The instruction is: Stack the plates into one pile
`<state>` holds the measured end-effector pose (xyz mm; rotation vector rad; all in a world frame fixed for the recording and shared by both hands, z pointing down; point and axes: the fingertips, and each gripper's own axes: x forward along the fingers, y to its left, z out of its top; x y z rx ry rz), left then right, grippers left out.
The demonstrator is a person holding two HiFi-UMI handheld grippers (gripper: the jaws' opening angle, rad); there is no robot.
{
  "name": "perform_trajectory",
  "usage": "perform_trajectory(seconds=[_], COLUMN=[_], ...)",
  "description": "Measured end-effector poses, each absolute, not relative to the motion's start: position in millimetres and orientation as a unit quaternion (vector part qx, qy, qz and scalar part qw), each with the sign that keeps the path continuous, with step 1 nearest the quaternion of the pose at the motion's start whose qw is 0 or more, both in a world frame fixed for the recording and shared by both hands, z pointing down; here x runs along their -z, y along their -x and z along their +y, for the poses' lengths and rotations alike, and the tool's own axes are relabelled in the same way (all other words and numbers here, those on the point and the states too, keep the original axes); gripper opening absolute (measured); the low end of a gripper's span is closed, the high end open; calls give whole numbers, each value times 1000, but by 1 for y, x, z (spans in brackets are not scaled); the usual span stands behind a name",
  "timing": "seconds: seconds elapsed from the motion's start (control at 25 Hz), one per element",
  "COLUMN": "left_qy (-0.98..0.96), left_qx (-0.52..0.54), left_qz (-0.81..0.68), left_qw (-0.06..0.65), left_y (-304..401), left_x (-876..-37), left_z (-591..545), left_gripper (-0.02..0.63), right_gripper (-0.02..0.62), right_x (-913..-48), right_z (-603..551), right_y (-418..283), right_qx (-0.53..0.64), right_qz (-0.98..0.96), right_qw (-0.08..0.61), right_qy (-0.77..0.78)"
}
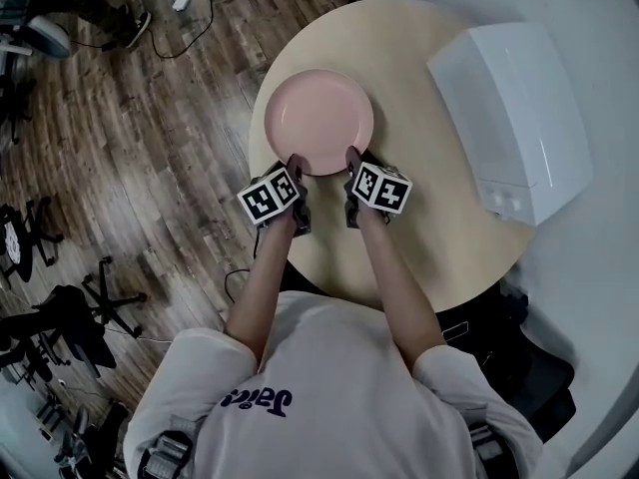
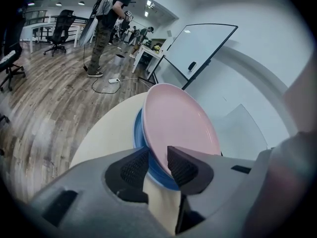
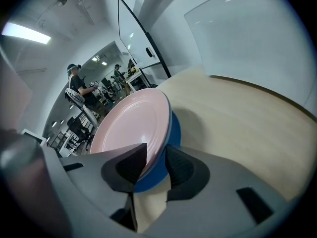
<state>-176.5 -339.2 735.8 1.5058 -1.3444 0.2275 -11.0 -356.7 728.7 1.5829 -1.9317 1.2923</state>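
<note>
pink plate (image 1: 319,120) over left part of round table (image 1: 429,238), nested on blue plate (image 2: 139,133). left gripper (image 1: 296,160) and right gripper (image 1: 352,156) side by side at near rim, each with jaws part-closed, pinching pink rim between pads. cannot tell whether blue rim is in pinch too. plate looks rigid, glossy, probably breakable and moderately heavy - smooth rim may slide in pads. best hold: raised rim lip, two grips spaced apart, plate kept level - set down gently on pile.
</note>
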Motion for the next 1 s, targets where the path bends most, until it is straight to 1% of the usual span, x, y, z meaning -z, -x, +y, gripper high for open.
perform_trajectory(seconds=[0.4,0.52,0.6,0.68,0.88,1.0], left_qy=[-639,-644,-656,-669,-699,-739], left_qx=[-134,-159,-170,-171,-164,-158], left_qz=[-558,-562,-568,-571,-565,-545], left_qw=[513,494,467,444,407,364], left_y=[177,178,179,181,177,154], left_x=[-746,-747,-742,-734,-701,-667], left_z=[-340,-335,-335,-336,-337,-337], left_gripper=[130,154,196,224,227,227], right_gripper=[137,141,205,216,219,219], right_x=[-746,-747,-743,-734,-695,-660], right_z=[-350,-346,-345,-344,-338,-332], right_y=[8,9,10,9,0,-15], right_qx=[-445,-430,-412,-395,-357,-314], right_qz=[-643,-648,-657,-668,-692,-704], right_qw=[217,244,254,251,219,199], right_qy=[-584,-580,-578,-578,-588,-605])
